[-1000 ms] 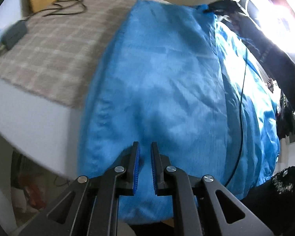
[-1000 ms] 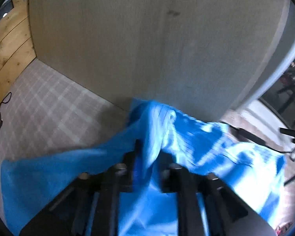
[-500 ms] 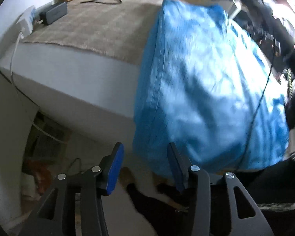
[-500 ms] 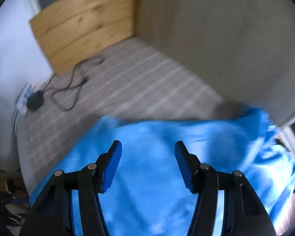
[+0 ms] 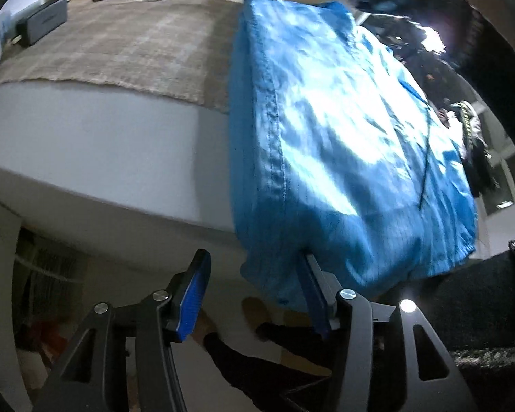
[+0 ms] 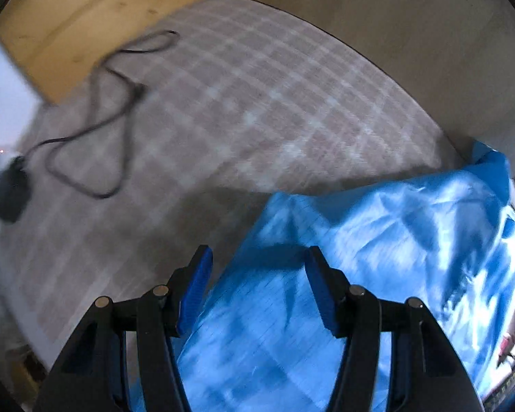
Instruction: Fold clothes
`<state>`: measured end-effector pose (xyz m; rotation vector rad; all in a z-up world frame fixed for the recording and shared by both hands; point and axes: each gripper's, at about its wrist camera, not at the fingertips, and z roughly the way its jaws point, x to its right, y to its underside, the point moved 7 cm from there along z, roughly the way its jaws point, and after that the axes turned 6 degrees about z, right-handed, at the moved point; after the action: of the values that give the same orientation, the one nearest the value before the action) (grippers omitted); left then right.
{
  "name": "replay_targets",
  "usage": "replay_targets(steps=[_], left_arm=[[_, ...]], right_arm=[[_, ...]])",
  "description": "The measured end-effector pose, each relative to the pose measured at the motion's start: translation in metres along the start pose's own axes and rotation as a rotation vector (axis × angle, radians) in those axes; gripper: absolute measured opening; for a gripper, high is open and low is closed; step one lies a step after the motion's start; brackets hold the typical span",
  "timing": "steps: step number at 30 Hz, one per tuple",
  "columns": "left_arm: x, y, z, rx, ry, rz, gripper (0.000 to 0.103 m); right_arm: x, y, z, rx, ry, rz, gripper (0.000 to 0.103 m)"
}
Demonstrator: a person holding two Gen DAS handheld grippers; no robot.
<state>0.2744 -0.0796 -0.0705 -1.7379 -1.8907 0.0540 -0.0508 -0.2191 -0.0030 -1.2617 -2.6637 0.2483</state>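
A shiny blue garment (image 5: 343,137) lies spread on the checked bed cover (image 5: 137,41), its near end hanging over the mattress edge. My left gripper (image 5: 254,295) sits below that edge with its jaws opening. The hanging hem corner dips between the fingers, beside the right pad, and is not pinched. My right gripper (image 6: 257,288) hovers open over the left edge of the garment (image 6: 377,240), with cloth under it and nothing clamped. In the left wrist view, the right gripper's blue pad shows at the garment's far end.
A black cable (image 6: 99,103) loops across the checked cover (image 6: 257,103) to a dark adapter (image 6: 12,192). A wooden headboard (image 6: 86,17) and a beige wall bound the bed. The white mattress side (image 5: 103,144) drops to a cluttered floor; a person's dark clothing fills the lower right.
Both grippers went from nearly shut to open. The right one let go of the bunched blue cloth and swung left over the garment. The left one drew back past the bed edge.
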Motion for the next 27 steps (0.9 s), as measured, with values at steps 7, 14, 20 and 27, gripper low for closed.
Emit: replay_targets(steps=[7, 14, 20, 27], left_arm=[[-0.002, -0.001, -0.010, -0.007, 0.089, 0.125, 0.071], [-0.004, 0.008, 0.011, -0.076, 0.210, 0.156, 0.066], [0.002, -0.001, 0.016, -0.021, 0.339, 0.113, 0.017], [0.008, -0.009, -0.014, 0.024, 0.236, 0.141, 0.010]], right_arm=[[0.006, 0.004, 0.027, -0.074, 0.033, 0.042, 0.055], [0.006, 0.013, 0.023, -0.059, -0.018, 0.056, 0.019], [0.008, 0.016, 0.013, -0.027, -0.048, 0.061, 0.004], [0.035, 0.019, -0.023, 0.081, -0.164, 0.125, 0.002]])
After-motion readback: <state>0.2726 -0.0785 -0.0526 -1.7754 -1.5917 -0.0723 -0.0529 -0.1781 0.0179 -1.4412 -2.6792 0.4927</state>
